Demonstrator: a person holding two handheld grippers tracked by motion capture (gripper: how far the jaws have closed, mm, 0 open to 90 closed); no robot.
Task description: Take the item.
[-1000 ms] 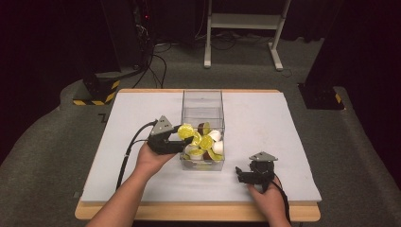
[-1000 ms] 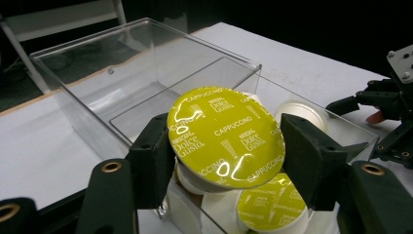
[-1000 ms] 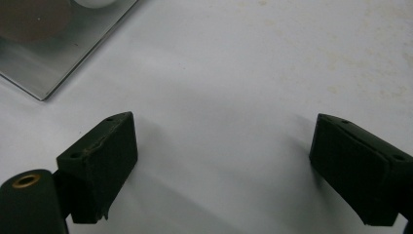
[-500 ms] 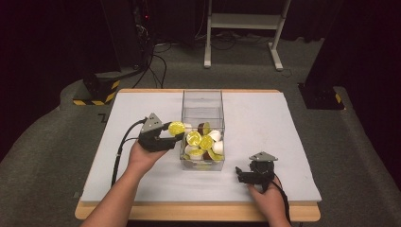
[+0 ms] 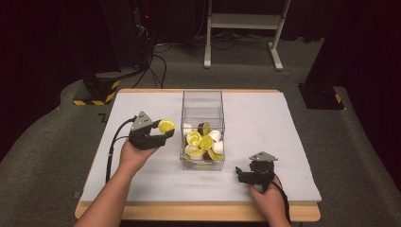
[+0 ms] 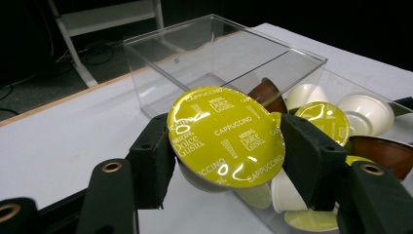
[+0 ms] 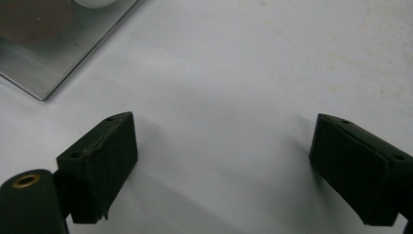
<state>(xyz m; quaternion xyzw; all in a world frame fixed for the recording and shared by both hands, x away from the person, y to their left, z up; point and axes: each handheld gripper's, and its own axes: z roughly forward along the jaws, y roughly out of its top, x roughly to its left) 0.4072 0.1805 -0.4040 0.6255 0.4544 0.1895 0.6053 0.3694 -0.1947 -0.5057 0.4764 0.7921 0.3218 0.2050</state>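
Note:
My left gripper (image 5: 160, 134) is shut on a yellow-lidded coffee capsule (image 5: 166, 125), held just left of the clear plastic box (image 5: 203, 99). In the left gripper view the capsule (image 6: 225, 135) reads "Cappuccino" and sits clamped between both black jaws, lid up. The box (image 6: 214, 48) holds several capsules (image 5: 202, 142), yellow-lidded, white and brown, piled at its near end. My right gripper (image 5: 242, 174) rests low on the white table cover near the front edge, right of the box. Its jaws (image 7: 221, 165) stand wide open with nothing between them.
The white cover (image 5: 265, 123) spans the wooden table (image 5: 198, 213). A corner of the box (image 7: 44, 53) shows at the top left of the right gripper view. Beyond the table stand a white frame (image 5: 241, 23), cables and a black-yellow striped foot (image 5: 97, 90).
My left gripper has drawn back to the left, out of the box, carrying the yellow-lidded capsule. The right gripper has stayed put.

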